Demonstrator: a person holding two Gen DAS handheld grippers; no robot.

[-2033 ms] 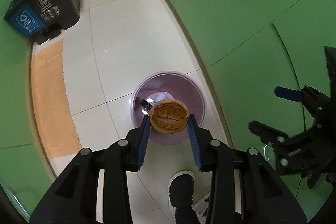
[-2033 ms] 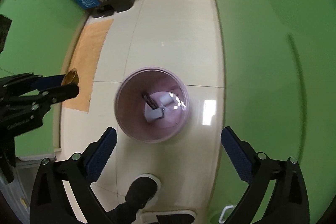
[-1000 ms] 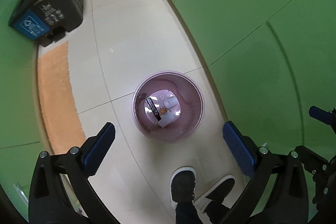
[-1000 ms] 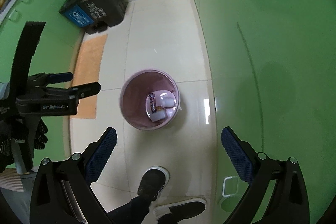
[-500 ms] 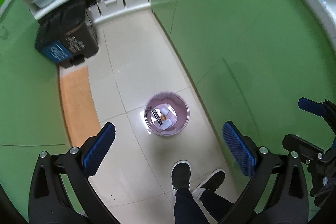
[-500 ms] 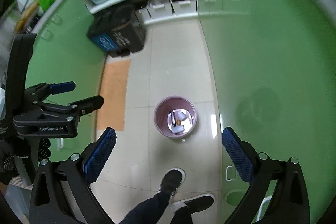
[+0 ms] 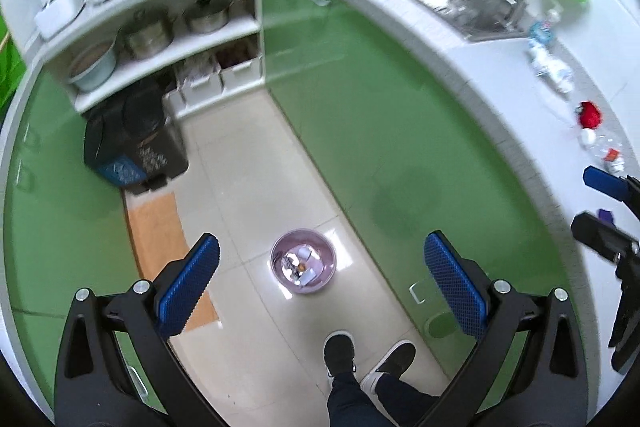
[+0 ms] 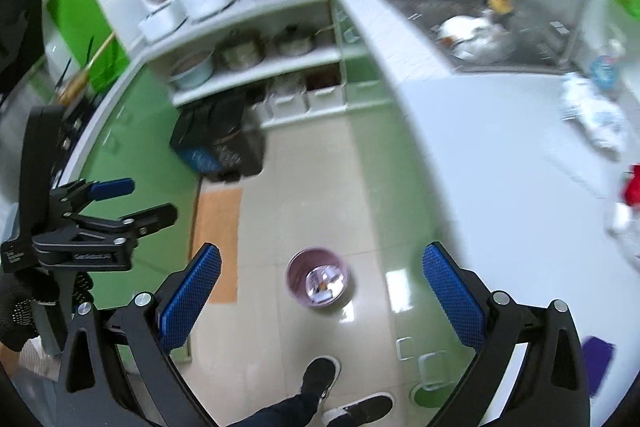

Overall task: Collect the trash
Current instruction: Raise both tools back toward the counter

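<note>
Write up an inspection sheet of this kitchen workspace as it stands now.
Surface: white countertop, partly blurred.
Job's things: pink bin on the tiled floor, scraps inside; red item, plastic bottle and purple item on the countertop.
Clutter: dishes in the sink.
Grippers: left gripper open, empty; right gripper open, empty.
Cables: nothing seen.
Surroundings: green cabinets, black bin, orange mat, pots on shelves, person's shoes.

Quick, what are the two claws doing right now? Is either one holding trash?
Left claw: open, holding nothing.
Right claw: open, holding nothing.
</note>
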